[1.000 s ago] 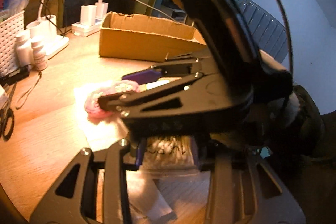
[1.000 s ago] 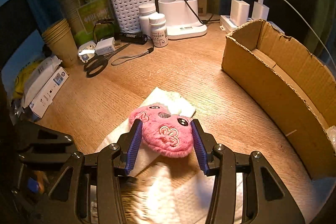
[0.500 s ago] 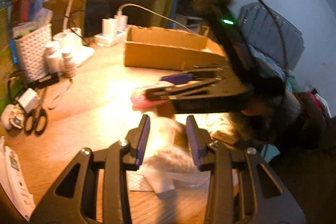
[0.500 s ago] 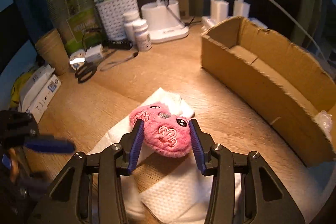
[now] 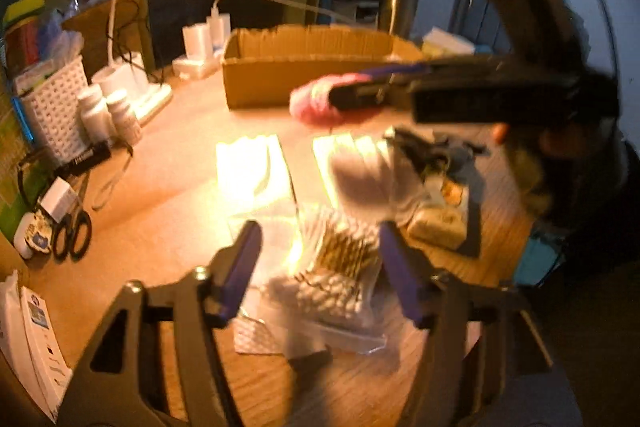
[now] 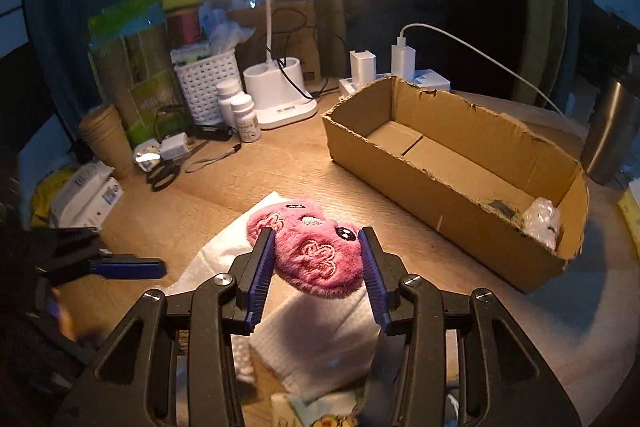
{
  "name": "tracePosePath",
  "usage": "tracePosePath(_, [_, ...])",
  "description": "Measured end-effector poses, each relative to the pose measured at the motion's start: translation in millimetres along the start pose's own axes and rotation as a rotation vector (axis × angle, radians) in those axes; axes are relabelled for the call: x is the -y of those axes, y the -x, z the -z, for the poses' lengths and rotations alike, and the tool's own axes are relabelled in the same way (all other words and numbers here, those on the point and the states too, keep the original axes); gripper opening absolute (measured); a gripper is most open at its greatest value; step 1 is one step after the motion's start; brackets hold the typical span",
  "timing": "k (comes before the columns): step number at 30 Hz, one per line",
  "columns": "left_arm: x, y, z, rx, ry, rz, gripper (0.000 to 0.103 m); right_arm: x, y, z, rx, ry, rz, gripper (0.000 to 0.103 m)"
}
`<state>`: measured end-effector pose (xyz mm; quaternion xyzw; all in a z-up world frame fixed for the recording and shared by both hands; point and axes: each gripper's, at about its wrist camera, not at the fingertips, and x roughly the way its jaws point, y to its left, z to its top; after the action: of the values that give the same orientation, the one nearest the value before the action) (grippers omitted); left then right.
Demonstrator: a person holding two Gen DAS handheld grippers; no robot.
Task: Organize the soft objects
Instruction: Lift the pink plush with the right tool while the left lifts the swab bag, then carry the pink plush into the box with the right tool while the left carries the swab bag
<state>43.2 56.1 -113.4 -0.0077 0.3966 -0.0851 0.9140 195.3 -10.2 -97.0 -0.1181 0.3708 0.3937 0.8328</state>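
My right gripper [image 6: 318,275] is shut on a pink plush toy [image 6: 316,251] with embroidered eyes and holds it above the wooden table, left of an open cardboard box [image 6: 452,167]. The toy [image 5: 320,99] and the right gripper [image 5: 360,95] also show in the left wrist view, in front of the box [image 5: 304,67]. My left gripper [image 5: 320,267] is open and empty above a clear bag of cotton swabs [image 5: 336,267]. White tissues [image 6: 320,339] lie under the toy. A clear plastic wad [image 6: 542,219] lies in the box's right end.
A desk lamp [image 6: 280,99], white basket [image 6: 206,83], two pill bottles [image 6: 244,111], scissors [image 6: 164,175], paper cups [image 6: 106,139] and chargers [image 6: 384,63] line the table's back and left. A steel flask [image 6: 612,131] stands right of the box. Small packets [image 5: 440,203] lie near the swabs.
My right gripper has lifted the pink toy off the tissues and higher above the table. My left gripper has drawn back, opened wider, and now hovers over the swab bag.
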Motion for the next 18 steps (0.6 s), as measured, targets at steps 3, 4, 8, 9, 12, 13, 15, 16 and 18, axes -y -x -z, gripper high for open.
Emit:
tracePosePath(3, [7.6, -2.7, 6.1, -0.019, -0.024, 0.005, 0.064, -0.9, 5.5, 3.9, 0.003, -0.008, -0.033, 0.045])
tracePosePath(4, [10.0, -3.6, 7.8, -0.024, -0.030, 0.003, 0.064, -3.9, 4.4, 5.5, 0.001, 0.000, -0.038, 0.045])
tracePosePath(8, [12.5, -15.9, 13.8, -0.047, -0.039, -0.033, 0.063, -7.1, -1.0, 11.7, -0.010, -0.010, -0.057, 0.045])
tracePosePath(9, [11.4, -16.4, 13.4, -0.043, -0.035, -0.032, 0.061, -6.8, -1.2, 13.0, -0.011, -0.014, -0.057, 0.045])
tracePosePath(12, [7.9, -12.6, 11.9, -0.022, -0.013, -0.031, 0.044, -6.3, 2.4, 15.2, -0.007, -0.021, -0.053, 0.045])
tracePosePath(13, [6.9, -9.8, 11.0, -0.007, -0.007, -0.037, 0.040, -6.2, 4.2, 15.6, -0.003, -0.022, -0.051, 0.045])
tracePosePath(15, [2.5, -1.6, 9.0, 0.029, 0.018, -0.030, 0.032, -4.5, 5.5, 16.3, -0.001, -0.026, -0.052, 0.045])
tracePosePath(16, [-0.9, 2.2, 8.6, 0.045, 0.038, -0.029, 0.032, -4.5, 5.9, 16.4, 0.001, -0.029, -0.048, 0.045])
tracePosePath(18, [-8.4, 7.3, 7.8, 0.066, 0.077, -0.021, 0.031, -4.1, 7.0, 16.5, 0.003, -0.030, -0.047, 0.045])
